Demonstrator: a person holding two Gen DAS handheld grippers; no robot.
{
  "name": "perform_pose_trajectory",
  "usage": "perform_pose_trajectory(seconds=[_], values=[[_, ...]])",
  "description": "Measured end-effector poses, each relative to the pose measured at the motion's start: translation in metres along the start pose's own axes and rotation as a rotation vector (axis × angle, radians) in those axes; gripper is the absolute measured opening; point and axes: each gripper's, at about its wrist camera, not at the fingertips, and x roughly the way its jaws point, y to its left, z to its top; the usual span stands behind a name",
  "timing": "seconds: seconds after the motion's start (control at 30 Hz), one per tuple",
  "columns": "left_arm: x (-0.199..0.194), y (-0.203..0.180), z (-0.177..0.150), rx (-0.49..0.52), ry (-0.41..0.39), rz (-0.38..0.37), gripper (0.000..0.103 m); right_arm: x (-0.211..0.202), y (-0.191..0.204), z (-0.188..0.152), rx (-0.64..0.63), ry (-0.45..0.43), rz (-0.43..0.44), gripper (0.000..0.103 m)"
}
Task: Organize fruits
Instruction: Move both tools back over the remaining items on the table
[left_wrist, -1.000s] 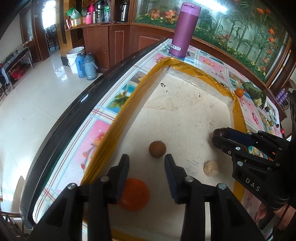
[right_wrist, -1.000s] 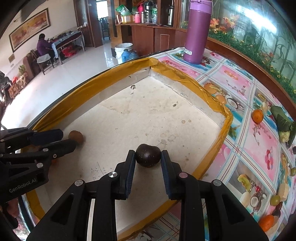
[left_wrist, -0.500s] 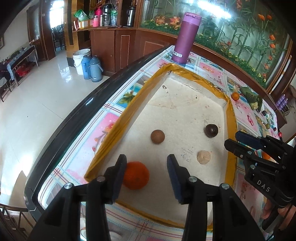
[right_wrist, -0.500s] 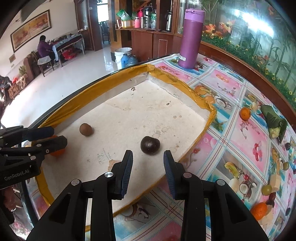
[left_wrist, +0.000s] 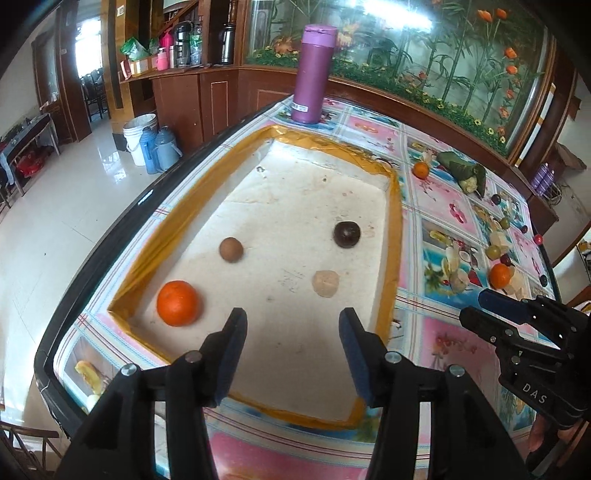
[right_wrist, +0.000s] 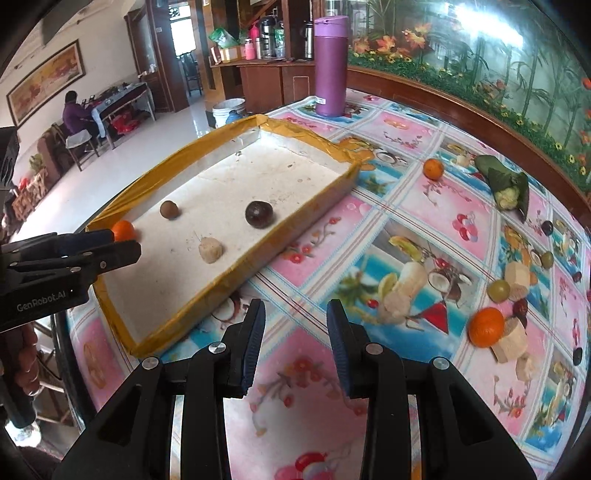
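Four pieces of fruit inside the tray (left_wrist: 395, 236), none gripped.

From the left gripper (left_wrist: 291, 332), left to right: orange (left_wrist: 179, 302) just ahead and left of the left fingertip, near the tray's close left corner; small brown ball (left_wrist: 231, 249) farther ahead, still left of centre; pale lump (left_wrist: 325, 283) ahead and slightly right, nearest the gap between the fingers; dark round fruit (left_wrist: 347, 234) beyond that, close to the tray's right wall. Jaws spread with nothing between, just been opening wider. Purple bottle (left_wrist: 314, 74) upright far ahead, past the tray's far end.

From the right gripper (right_wrist: 295, 325): tray off to the left, fingers over the flowered tablecloth (right_wrist: 306, 369) just outside the tray's near wall. Jaws parted with a narrow gap, empty; opened a little within the last second, no wider since. To the right, well apart: green grape (right_wrist: 498, 291), second orange (right_wrist: 486, 327) touching pale cut chunks (right_wrist: 511, 341). Farther ahead and right, third orange (right_wrist: 433, 168), then a green leaf parcel (right_wrist: 506, 182).
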Motion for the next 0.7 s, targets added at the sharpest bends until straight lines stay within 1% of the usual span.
perform_pose_trajectory(seconds=[0.07,0.13,0.27,0.33,0.37,0.43,0.5,0.7], values=[[0.0,-0.015,-0.002,0.021,0.006,-0.017,0.055,-0.007,-0.01,-0.008,0.021,-0.002,-0.014,0.033],[0.001,-0.029,-0.004,0.043,0.01,-0.029,0.059,-0.015,-0.022,-0.017,0.044,-0.003,-0.027,0.033],[0.002,-0.06,-0.008,0.088,0.019,-0.052,0.063,-0.029,-0.045,-0.036,0.087,-0.005,-0.062,0.035],[0.003,-0.075,-0.011,0.11,0.024,-0.061,0.067,-0.038,-0.058,-0.046,0.114,-0.009,-0.078,0.036],[0.002,-0.083,-0.012,0.119,0.024,-0.066,0.068,-0.042,-0.066,-0.051,0.131,-0.012,-0.088,0.038],[0.003,-0.097,-0.015,0.135,0.025,-0.071,0.076,-0.051,-0.077,-0.061,0.155,-0.02,-0.114,0.045],[0.003,-0.112,-0.017,0.151,0.022,-0.073,0.078,-0.062,-0.091,-0.072,0.183,-0.033,-0.143,0.056],[0.006,-0.152,-0.024,0.191,0.029,-0.073,0.088,-0.088,-0.136,-0.105,0.282,-0.051,-0.187,0.057]])
